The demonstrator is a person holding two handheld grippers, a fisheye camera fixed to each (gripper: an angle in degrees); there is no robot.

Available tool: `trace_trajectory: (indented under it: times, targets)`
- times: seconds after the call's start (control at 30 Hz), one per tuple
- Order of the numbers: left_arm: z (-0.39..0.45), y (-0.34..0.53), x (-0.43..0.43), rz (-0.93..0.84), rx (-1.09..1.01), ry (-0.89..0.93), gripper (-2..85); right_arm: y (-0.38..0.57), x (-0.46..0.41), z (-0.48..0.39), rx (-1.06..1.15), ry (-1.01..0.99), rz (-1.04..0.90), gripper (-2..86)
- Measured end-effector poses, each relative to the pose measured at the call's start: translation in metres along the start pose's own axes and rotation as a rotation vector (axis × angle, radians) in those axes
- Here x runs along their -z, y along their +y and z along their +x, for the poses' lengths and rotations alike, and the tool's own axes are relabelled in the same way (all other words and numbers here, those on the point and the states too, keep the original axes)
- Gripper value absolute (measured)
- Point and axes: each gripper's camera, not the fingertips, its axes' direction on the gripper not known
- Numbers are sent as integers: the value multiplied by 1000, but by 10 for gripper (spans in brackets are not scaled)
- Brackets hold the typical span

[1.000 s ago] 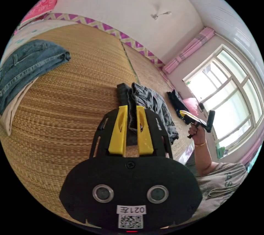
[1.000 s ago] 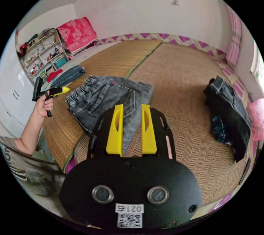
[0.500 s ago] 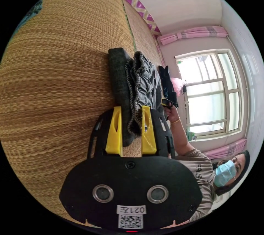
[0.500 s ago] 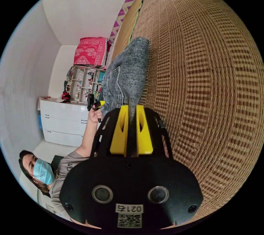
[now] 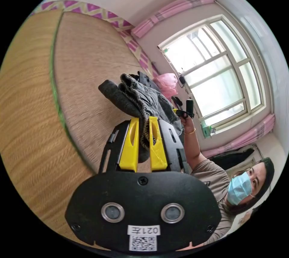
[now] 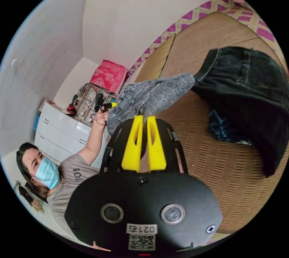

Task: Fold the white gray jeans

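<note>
Folded grey-white denim jeans, frayed at the edge, hang above the woven straw mat; left gripper and right gripper both pinch the thick cloth beside crumpled black jeans

Two grippers, one gray jeans, one dark garment, one person.

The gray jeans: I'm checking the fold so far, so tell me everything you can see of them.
The gray jeans are mottled, washed gray denim with visible seams and a gathered waistband, folded into a thick bundle. The left gripper is shut on the waistband end, the right gripper on the other. They look lifted above the woven mat, near dark jeans.
</note>
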Motion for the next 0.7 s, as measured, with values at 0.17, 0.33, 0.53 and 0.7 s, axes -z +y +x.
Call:
trace_trajectory:
  times: [0.17, 0.33, 0.53, 0.7]
  targets:
    - [71, -124, -113, 9, -155, 65, 60, -7, 149, 2, 10, 181, 223, 41]
    - [20, -149, -216, 73, 9, 66, 57, 1, 194, 69, -235, 546, 302, 74]
    - [-45, -42, -188, -14, -12, 37, 5, 56, 203, 70, -226, 658, 323, 26]
    - [-46, 82, -117, 6, -81, 53, -8, 55, 148, -12, -1, 600, 227, 10]
